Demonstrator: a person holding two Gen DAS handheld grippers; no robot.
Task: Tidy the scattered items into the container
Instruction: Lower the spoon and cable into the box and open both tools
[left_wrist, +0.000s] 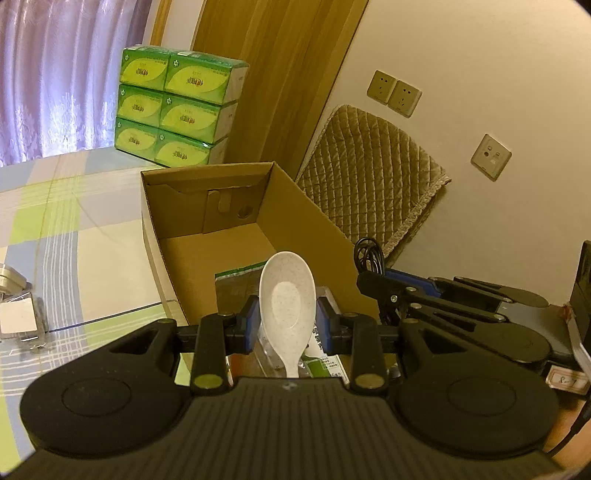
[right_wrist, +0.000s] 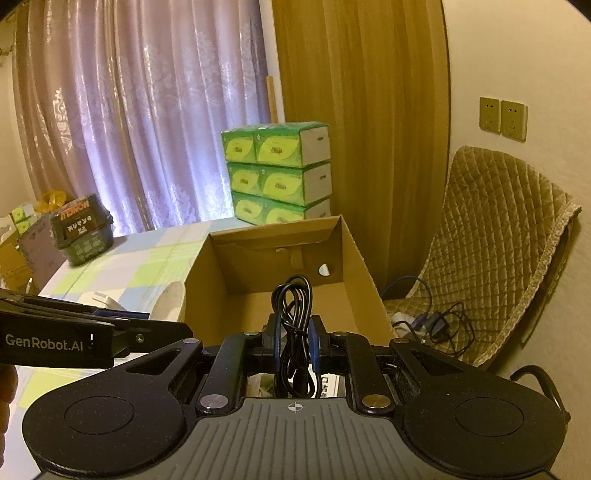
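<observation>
White speckled spoon (left_wrist: 286, 295), bowl upward and handle downward, clamped between the blue pads of the left gripper (left_wrist: 287, 317), held above the near end of the open cardboard box (left_wrist: 314, 221); coiled black cable (right_wrist: 294, 332), pinched upright between the blue pads of the right gripper (right_wrist: 294, 341), its loop rising above the fingertips, held over the near edge of the same box; a flat printed packet (left_wrist: 236, 291) lies on the box floor beneath the spoon; the far end of the box floor is bare cardboard; the box rests on a table with a checked cloth (left_wrist: 74, 229), its right wall near a chair with a quilted brown cover (left_wrist: 373, 181); a stack of green tissue packs (left_wrist: 177, 107) stands just behind the box; a small glass jar (left_wrist: 20, 314) sits on the cloth, well apart to the left; a dark tub (right_wrist: 83, 232) sits at the table's far left corner in the right wrist view; a second tangle of cables (right_wrist: 436, 325) lies on the chair seat; pale curtains (right_wrist: 147, 110) hang behind.
</observation>
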